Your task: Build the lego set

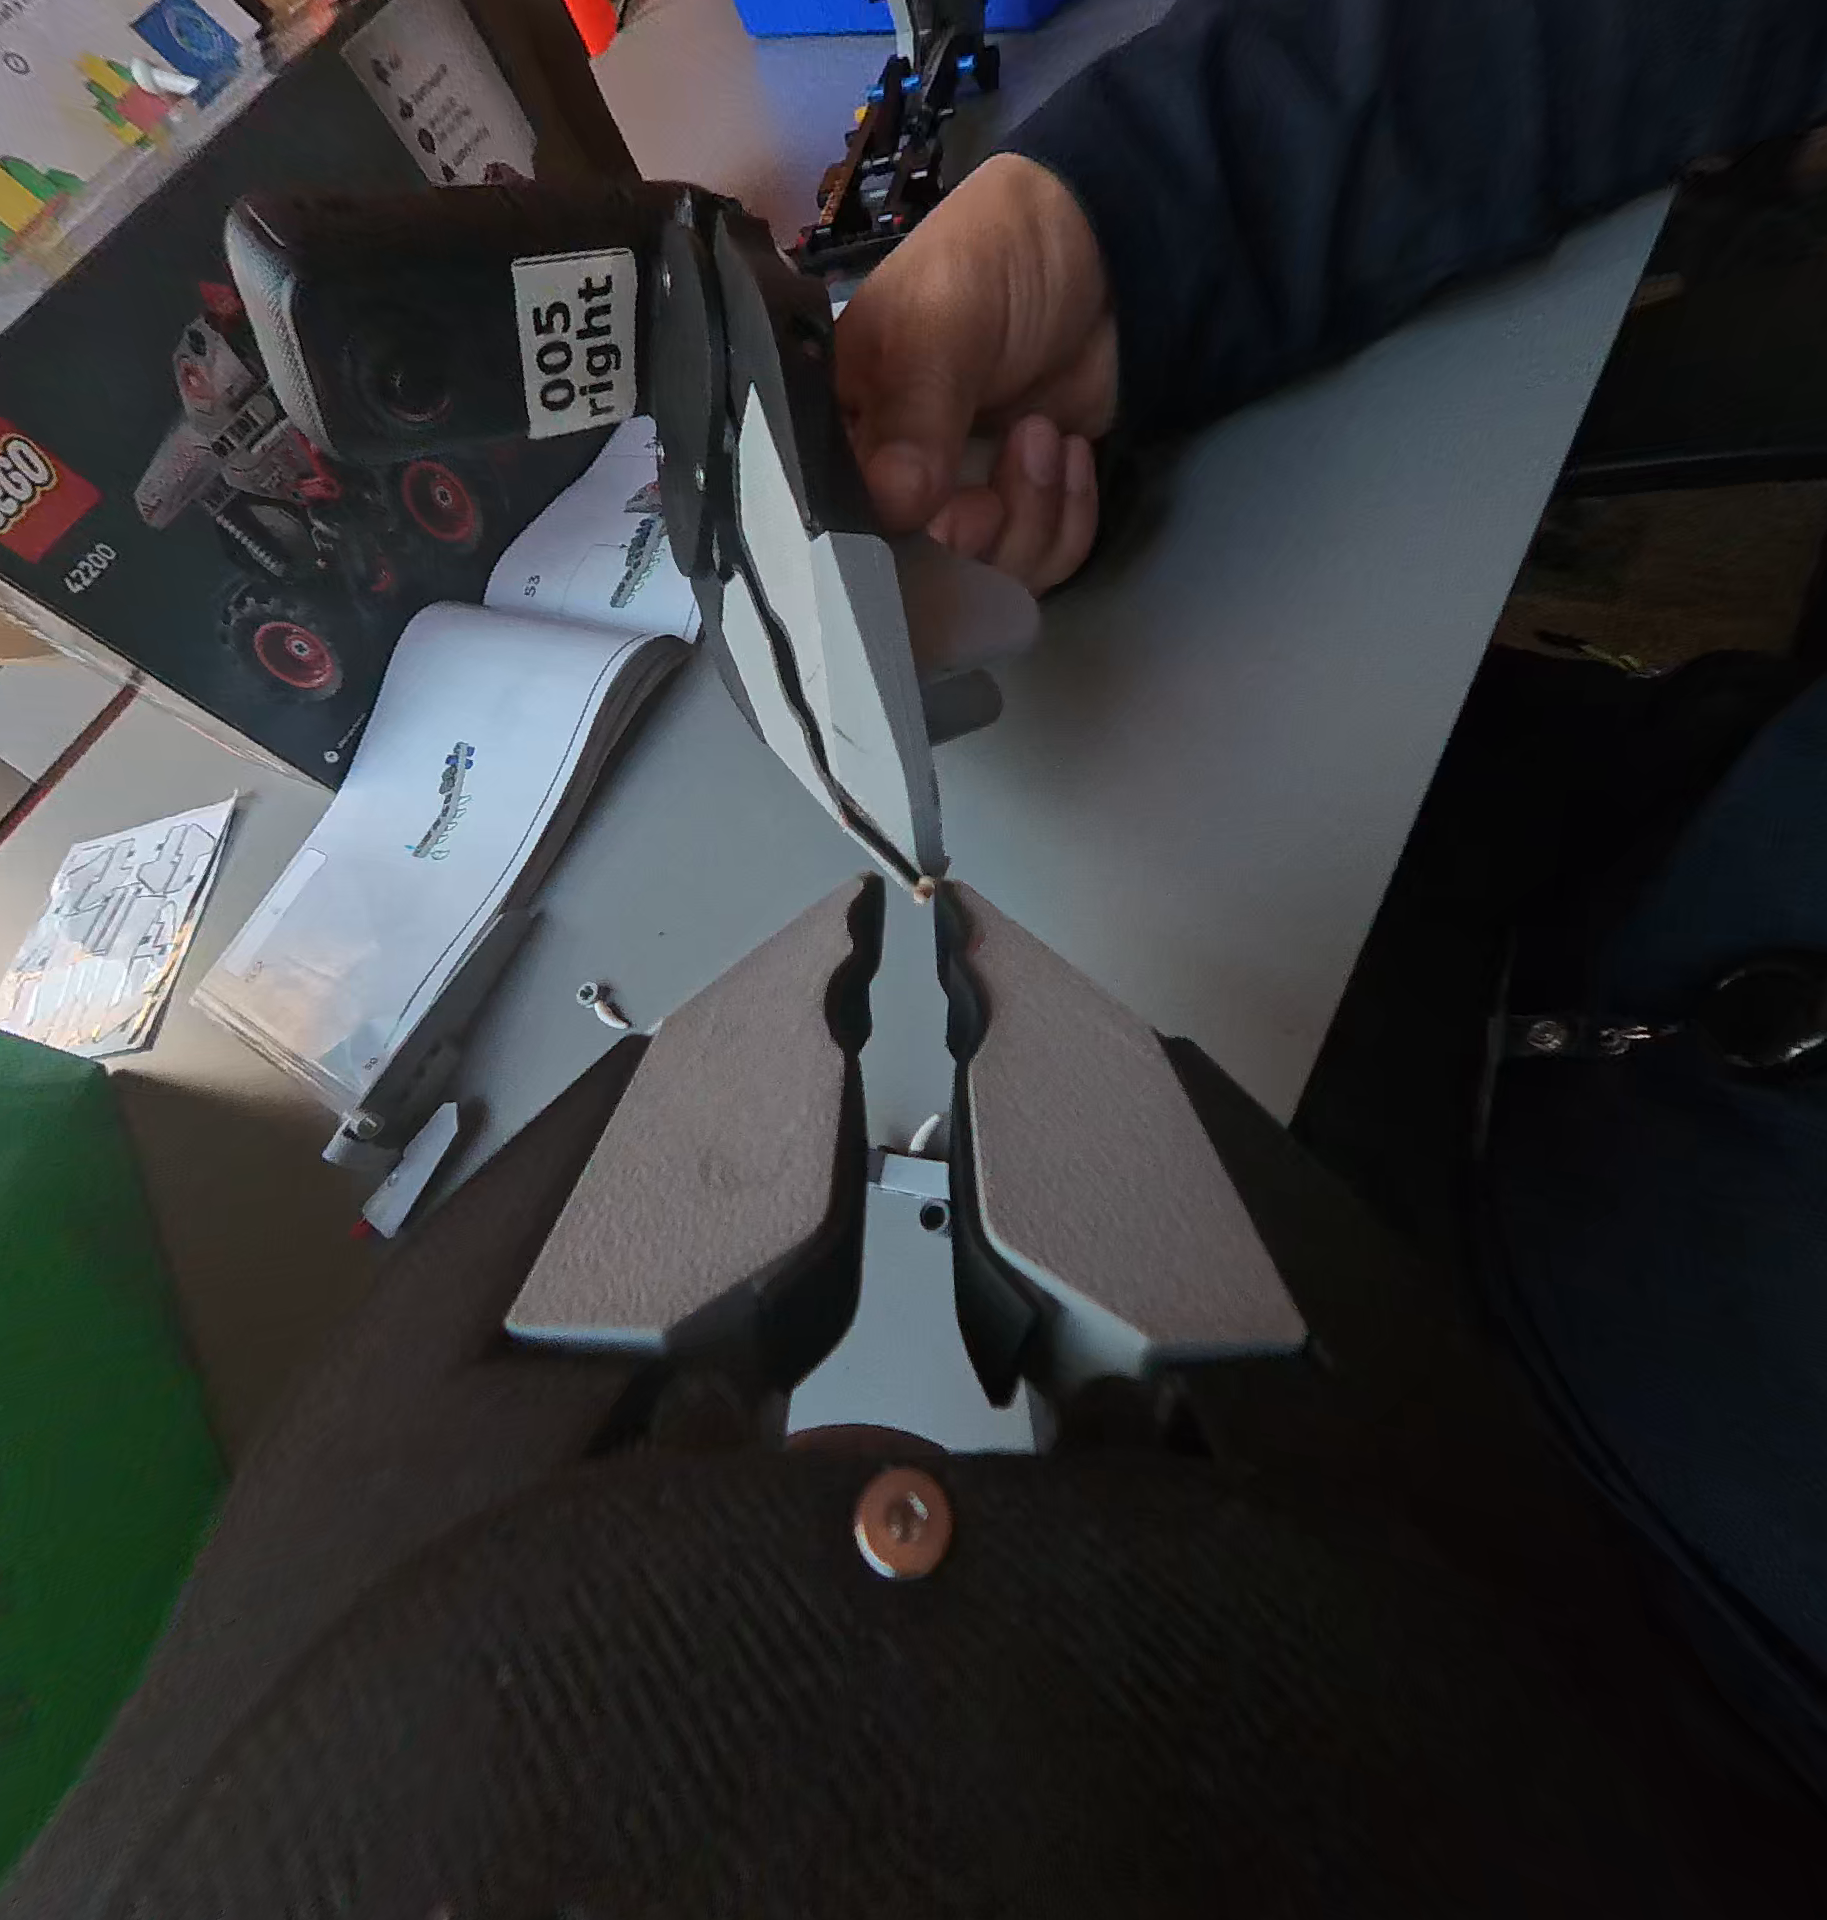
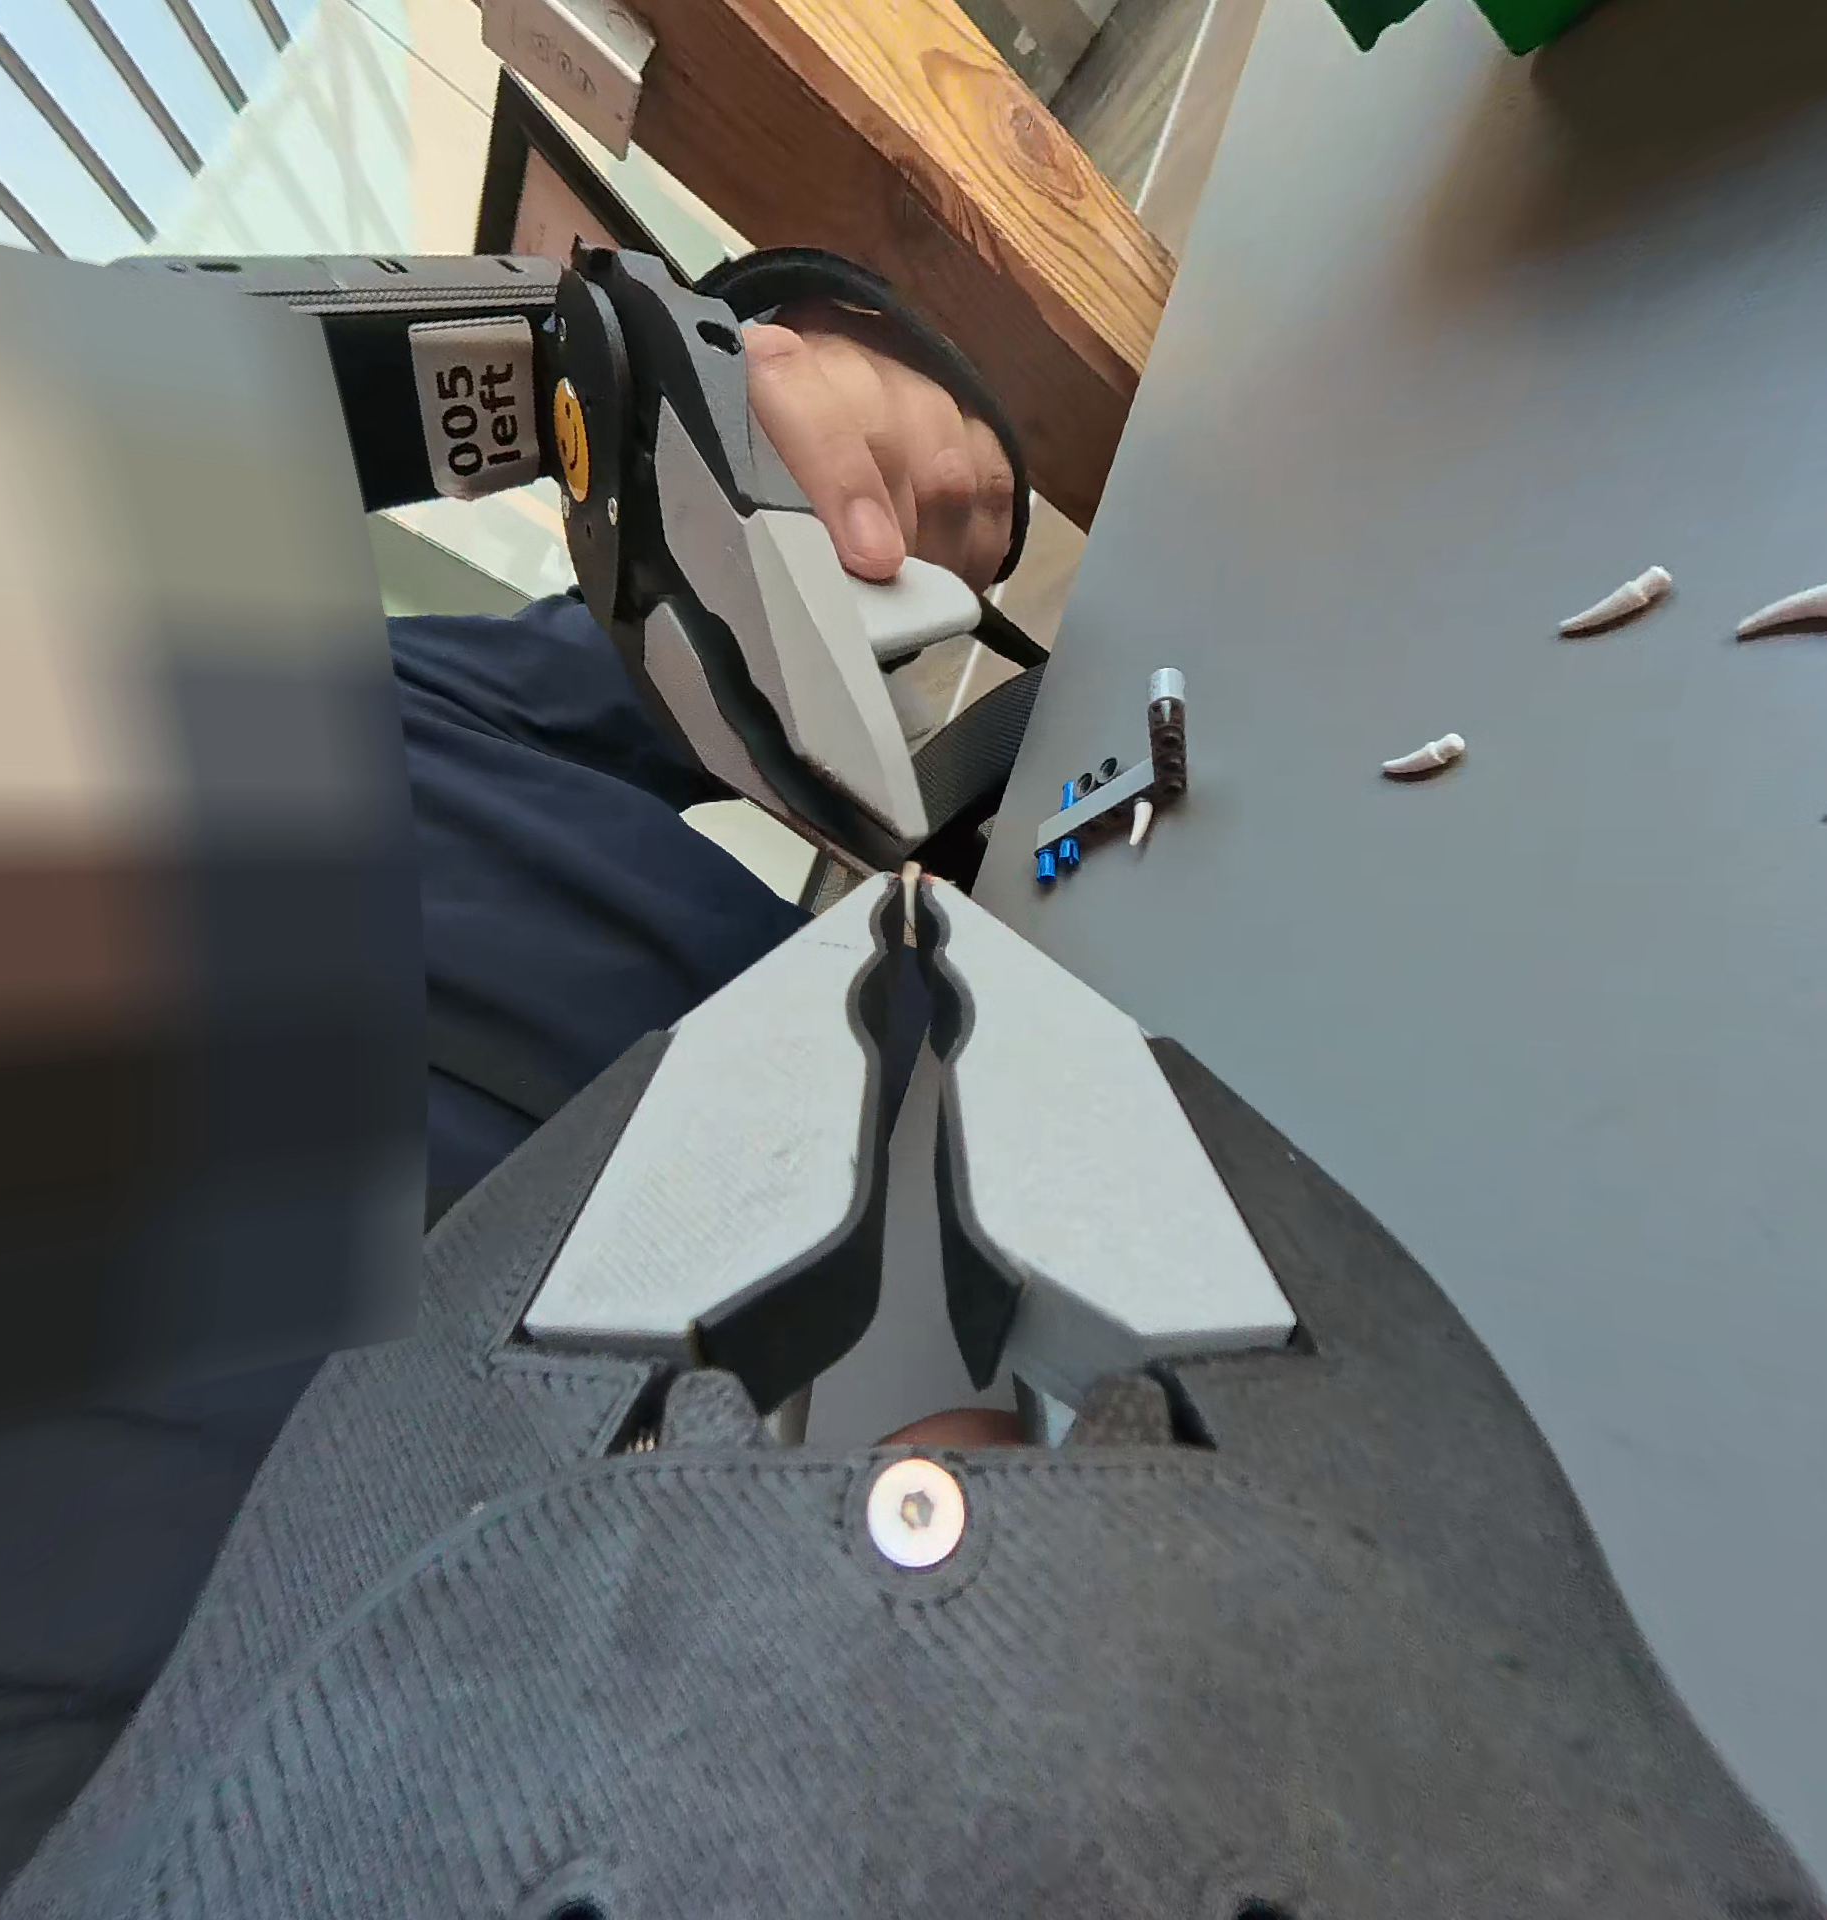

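My right gripper [image 2: 909, 883] is shut on a small white tooth piece [image 2: 907, 896], pinched at the very tips. In the left wrist view it comes down from above [image 1: 921, 878], with the tooth's end [image 1: 924, 886] just showing. My left gripper [image 1: 909, 891] is open by a narrow gap and empty. Its tips meet the right gripper's tips, with the tooth against its right fingertip [image 1: 953, 914]. In the right wrist view the left gripper [image 2: 893, 847] reaches in from the upper left. A small grey beam assembly [image 2: 1106, 790] with blue pins and one tooth lies on the table [image 2: 1511, 1039].
Three loose white teeth [image 2: 1423, 753] [image 2: 1615, 603] [image 2: 1802, 608] lie farther out. The set's box [image 1: 213, 468], open instruction booklet [image 1: 452, 831], sticker sheet [image 1: 109, 935], another loose tooth [image 1: 608, 1003] and a green object [image 1: 36, 1351] are on the left. A black partial model [image 1: 888, 156] stands at the back. Less than 4 cm separates the two grippers' tips. The green object [image 1: 36, 1351] is about equally far from each gripper, around 25 centimeters.
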